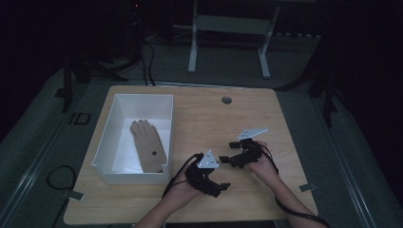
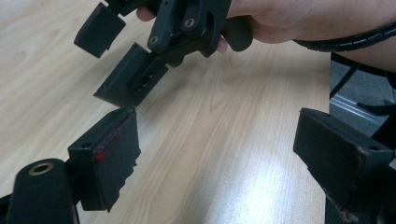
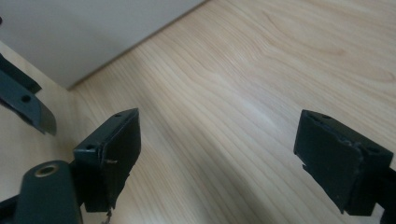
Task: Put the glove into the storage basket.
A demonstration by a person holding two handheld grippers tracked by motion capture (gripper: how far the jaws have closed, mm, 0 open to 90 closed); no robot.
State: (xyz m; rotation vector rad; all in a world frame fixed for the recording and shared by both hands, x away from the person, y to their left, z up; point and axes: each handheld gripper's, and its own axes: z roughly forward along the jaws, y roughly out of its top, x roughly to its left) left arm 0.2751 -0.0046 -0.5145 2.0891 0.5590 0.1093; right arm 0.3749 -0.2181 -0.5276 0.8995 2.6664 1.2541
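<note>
Glove [image 1: 148,145] lies inside white bin [image 1: 164,135]. Left gripper [image 1: 219,186] and right gripper [image 1: 227,153], right of bin, both spread, empty; placement looks done.

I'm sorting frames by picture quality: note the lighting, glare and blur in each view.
High view: dim, room dark, white bin brightest, glove readable. Left gripper view: well lit, pale glare patch on the table, open left gripper slightly soft. Right gripper view: even light, faint sheen, open right gripper sharp enough.
</note>
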